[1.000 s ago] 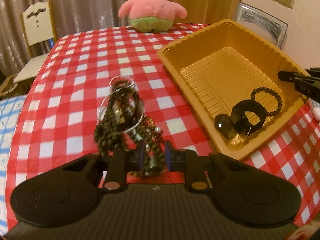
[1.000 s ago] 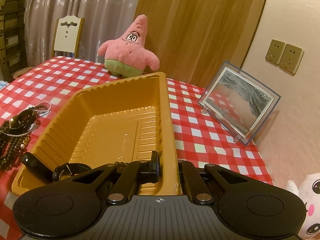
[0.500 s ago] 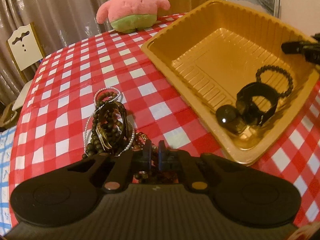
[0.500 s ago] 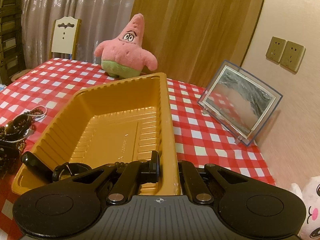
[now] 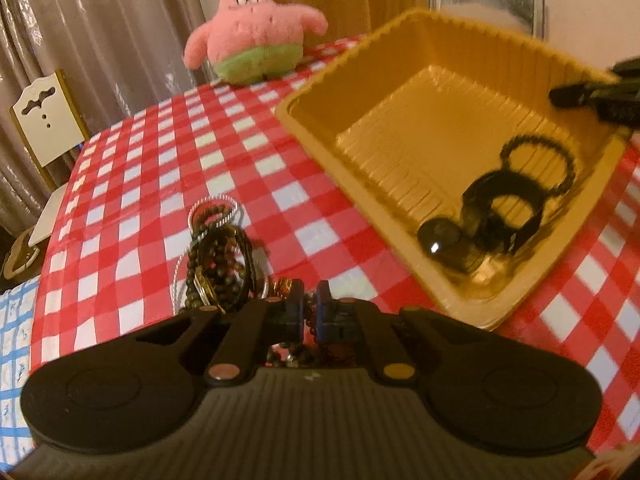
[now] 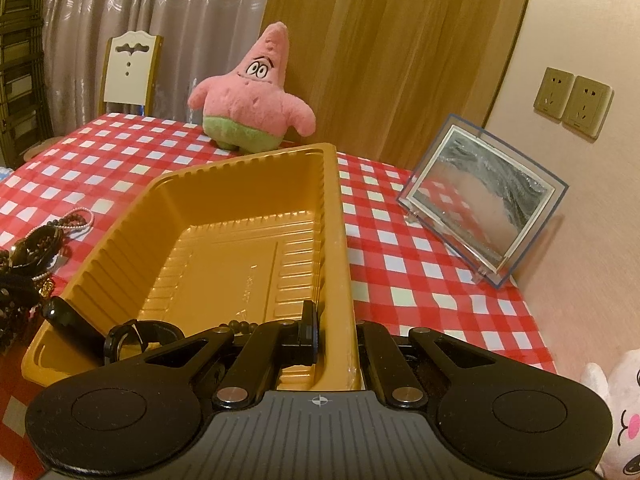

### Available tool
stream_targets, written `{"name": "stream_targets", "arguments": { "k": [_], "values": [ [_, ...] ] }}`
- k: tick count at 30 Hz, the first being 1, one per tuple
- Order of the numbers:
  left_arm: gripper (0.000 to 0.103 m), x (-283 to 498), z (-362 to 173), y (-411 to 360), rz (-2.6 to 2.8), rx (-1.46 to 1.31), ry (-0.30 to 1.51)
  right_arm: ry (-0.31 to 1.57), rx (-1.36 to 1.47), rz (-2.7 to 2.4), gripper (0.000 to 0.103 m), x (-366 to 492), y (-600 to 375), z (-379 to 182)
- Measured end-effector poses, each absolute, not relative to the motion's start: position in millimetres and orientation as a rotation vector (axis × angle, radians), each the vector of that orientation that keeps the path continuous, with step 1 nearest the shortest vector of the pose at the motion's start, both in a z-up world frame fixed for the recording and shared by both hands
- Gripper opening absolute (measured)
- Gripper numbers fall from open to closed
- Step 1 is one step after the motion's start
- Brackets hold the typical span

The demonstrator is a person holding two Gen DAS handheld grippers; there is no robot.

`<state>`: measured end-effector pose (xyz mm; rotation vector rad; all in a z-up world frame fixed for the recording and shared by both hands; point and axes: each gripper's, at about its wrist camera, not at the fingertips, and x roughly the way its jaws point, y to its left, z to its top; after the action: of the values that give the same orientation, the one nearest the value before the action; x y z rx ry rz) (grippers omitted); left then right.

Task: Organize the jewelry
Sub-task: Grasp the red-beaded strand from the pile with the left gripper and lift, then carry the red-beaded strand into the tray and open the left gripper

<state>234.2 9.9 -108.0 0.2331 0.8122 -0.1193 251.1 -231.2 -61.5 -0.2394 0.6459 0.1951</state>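
At bottom centre the left gripper (image 5: 308, 312) pinches a bead strand from the jewelry pile (image 5: 218, 264), the gold tray (image 5: 316, 92) lying up-right of it, its long axis running toward upper left, its right rim clamped by the right gripper (image 6: 336, 336).

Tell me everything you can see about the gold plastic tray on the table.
The gold tray is a rectangular, thin, glossy plastic-looking dish with ribbed walls and a grooved floor. It lies flat on the red-checked tablecloth. At its near end lie a black beaded bracelet, a black watch-like band and a dark rounded piece; the rest is bare. The right hand-held gripper is shut on its long side rim.
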Motion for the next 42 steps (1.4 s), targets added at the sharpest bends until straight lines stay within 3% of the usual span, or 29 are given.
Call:
{"name": "stream_targets", "arguments": {
  "k": [7,17,25,30,33,35,42],
  "values": [
    [0.0,224.5,-82.4,10.1,-0.151,0.161,0.744,0.645,-0.242,0.196,0.003,250.0,-230.6,-62.6],
    [0.0,219.3,-88.2,44.1,-0.087,-0.058,0.832,0.642,-0.248,0.198,0.003,248.7,-228.8,-63.6],
    [0.012,227.0,-97.3,31.6,-0.136,-0.036,0.86,0.642,-0.248,0.2,0.003,248.7,-229.0,-63.4],
    [0.012,239.4,-117.5,19.6,-0.103,0.04,0.897,0.642,-0.253,0.199,0.003,247.4,-228.0,-63.8],
    [0.011,242.2,-125.3,15.0,-0.117,0.097,0.91,0.643,-0.251,0.198,0.003,248.0,-228.5,-63.6],
    [0.004,242.2,-125.2,14.7,-0.143,0.104,0.916,0.643,-0.251,0.198,0.003,248.2,-228.5,-63.5],
    [0.003,232.9,-99.0,28.2,-0.169,-0.015,0.864,0.647,-0.245,0.196,0.003,247.9,-229.8,-63.6]
  ]
}}
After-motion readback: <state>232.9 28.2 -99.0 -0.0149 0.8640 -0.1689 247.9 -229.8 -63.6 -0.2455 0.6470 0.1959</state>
